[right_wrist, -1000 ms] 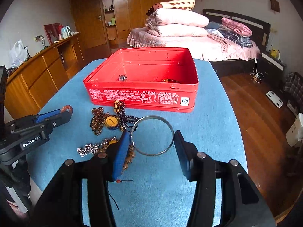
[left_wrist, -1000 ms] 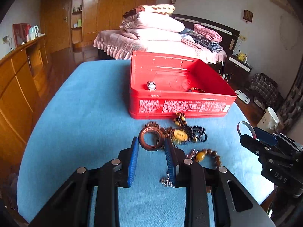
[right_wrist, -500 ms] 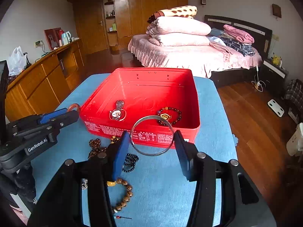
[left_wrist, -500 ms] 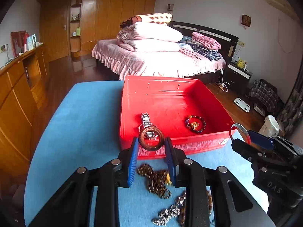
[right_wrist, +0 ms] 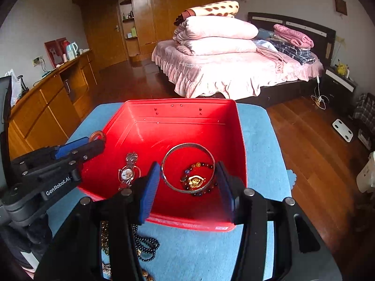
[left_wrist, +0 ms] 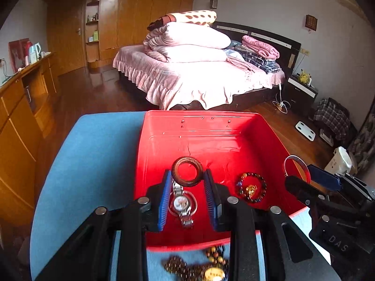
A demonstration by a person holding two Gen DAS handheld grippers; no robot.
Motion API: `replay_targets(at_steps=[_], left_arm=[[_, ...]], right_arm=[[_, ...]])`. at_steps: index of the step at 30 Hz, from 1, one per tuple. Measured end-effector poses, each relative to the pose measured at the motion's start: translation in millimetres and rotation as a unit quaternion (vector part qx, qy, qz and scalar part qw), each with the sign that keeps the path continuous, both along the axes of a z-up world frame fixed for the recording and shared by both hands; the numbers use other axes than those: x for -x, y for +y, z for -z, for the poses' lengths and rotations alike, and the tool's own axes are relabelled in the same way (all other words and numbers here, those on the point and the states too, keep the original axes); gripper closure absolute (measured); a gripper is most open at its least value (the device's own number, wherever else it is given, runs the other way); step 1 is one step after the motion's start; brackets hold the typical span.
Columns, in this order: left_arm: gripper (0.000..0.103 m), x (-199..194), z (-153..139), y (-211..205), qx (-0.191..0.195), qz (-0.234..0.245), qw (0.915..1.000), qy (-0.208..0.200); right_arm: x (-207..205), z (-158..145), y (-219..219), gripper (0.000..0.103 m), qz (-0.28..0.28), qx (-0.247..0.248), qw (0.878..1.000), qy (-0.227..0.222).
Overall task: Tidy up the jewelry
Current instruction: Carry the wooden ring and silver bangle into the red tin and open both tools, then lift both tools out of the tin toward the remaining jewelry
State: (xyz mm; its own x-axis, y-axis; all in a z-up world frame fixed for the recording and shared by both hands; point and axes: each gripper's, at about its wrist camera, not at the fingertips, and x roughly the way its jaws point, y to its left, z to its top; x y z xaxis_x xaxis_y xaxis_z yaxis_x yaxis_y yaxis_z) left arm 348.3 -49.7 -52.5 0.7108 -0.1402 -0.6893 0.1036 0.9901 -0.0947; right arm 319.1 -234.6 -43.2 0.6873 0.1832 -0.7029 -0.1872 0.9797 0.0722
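Note:
A red tin box [left_wrist: 262,131] [right_wrist: 241,145] stands open on the blue table. My left gripper [left_wrist: 187,179] is shut on a brown wooden ring [left_wrist: 187,160] and holds it over the box. My right gripper [right_wrist: 188,174] is shut on a silver bangle [right_wrist: 187,145], also over the box. Inside the box lie a silver watch [left_wrist: 184,205] [right_wrist: 128,172] and a dark bead bracelet with a gold charm [left_wrist: 252,187] [right_wrist: 195,181]. In the left wrist view the right gripper [left_wrist: 304,178] with the bangle shows at the right. In the right wrist view the left gripper [right_wrist: 93,140] shows at the left.
Bead necklaces and bracelets [left_wrist: 199,267] [right_wrist: 140,245] lie on the blue table [left_wrist: 89,164] in front of the box. A bed with pink bedding [left_wrist: 199,70] stands behind, wooden cabinets [left_wrist: 23,105] at the left.
Both grippers have moved forward with their rings, from above the loose jewelry on the table to over the inside of the red box.

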Motion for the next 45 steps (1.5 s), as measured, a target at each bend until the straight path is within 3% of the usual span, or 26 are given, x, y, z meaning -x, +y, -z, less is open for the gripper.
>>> replay_targets(at_steps=[7,19,25,35,45], left_arm=[[0.075,-31.5,21.6,-11.6,-0.014,0.004,0.9995,0.028],[0.074,-51.6,45.9,-11.2,-0.023,-0.002,0.9981,0.057],[0.061,-50.2,47.7,-10.6,-0.026,0.002,0.9980,0.058],[0.043,-14.2,22.1,-1.7,-0.024,-0.002,0.9996,0.013],[0.042,55.2,9.3,34.7,-0.006,-0.034,0.9993,-0.017]], right_arm=[[-36.3,21.5,0.7,0.056,0.011,0.011,0.999,0.032],[-53.5,45.1,3.0,0.055,0.014,0.021,0.998,0.061],[-51.8,45.3,1.6,0.053,0.013,0.025,0.998,0.059],[-26.9,25.2,-10.2,0.053,0.018,0.007,0.999,0.027],[48.2,12.4,-7.5,0.051,0.000,-0.007,1.000,-0.013]])
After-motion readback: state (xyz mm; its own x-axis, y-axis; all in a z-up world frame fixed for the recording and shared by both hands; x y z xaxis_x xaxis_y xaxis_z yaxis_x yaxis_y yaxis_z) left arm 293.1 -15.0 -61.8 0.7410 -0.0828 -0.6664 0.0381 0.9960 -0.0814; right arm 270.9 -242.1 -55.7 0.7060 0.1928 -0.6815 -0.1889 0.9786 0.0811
